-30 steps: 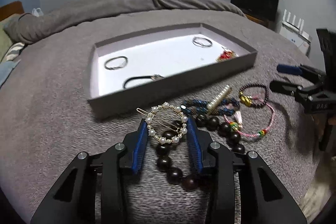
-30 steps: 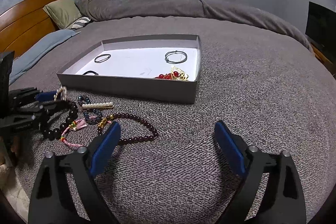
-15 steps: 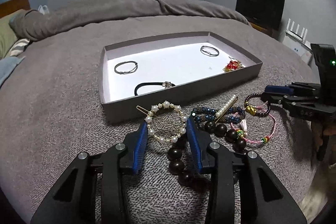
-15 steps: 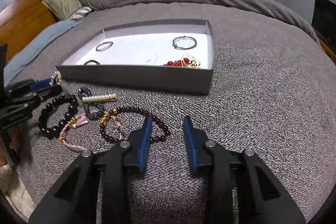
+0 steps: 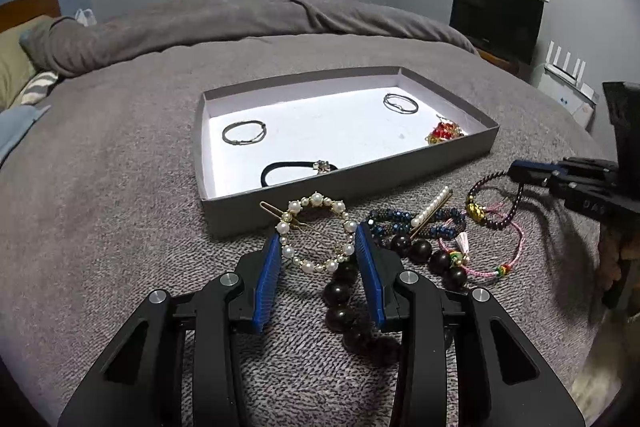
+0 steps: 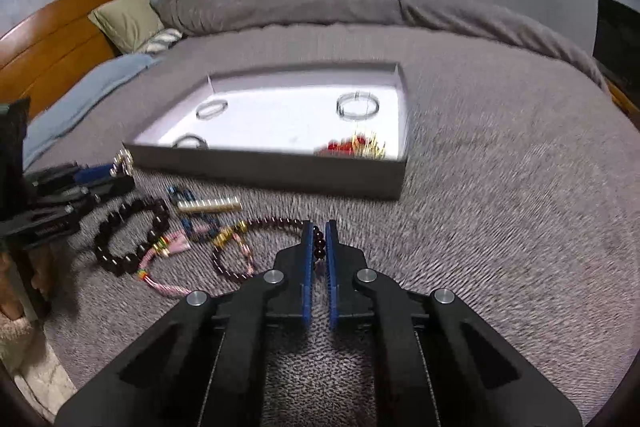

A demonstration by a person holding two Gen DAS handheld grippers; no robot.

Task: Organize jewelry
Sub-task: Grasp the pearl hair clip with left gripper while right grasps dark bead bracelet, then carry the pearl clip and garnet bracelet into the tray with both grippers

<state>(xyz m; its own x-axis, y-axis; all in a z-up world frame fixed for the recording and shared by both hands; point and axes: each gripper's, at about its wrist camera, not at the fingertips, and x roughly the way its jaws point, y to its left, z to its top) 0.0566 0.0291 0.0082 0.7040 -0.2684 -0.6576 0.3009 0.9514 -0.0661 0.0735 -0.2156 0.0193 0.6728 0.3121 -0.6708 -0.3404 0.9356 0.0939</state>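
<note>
The right gripper [image 6: 319,227], low centre in its own view, has its blue pads pressed almost together on a strand of the dark red bead bracelet [image 6: 256,227]. The bracelet's loop lies flat on the grey bedspread [image 6: 500,227], its long axis running from the pads toward the lower left of the frame.

The left gripper [image 5: 316,241] stands part-spread, its pads against either side of the pearl ring hair clip [image 5: 316,233]. The clip's gold pin points to the upper left of that frame, toward the near wall of the grey tray [image 5: 224,215].

The tray sits mid-frame and holds two thin wire bangles, a black hair tie [image 5: 280,169] and a red-and-gold piece [image 5: 444,131] in its right corner. A straight pearl barrette [image 5: 432,206] lies beside the clip, slanting to the upper right.
</note>
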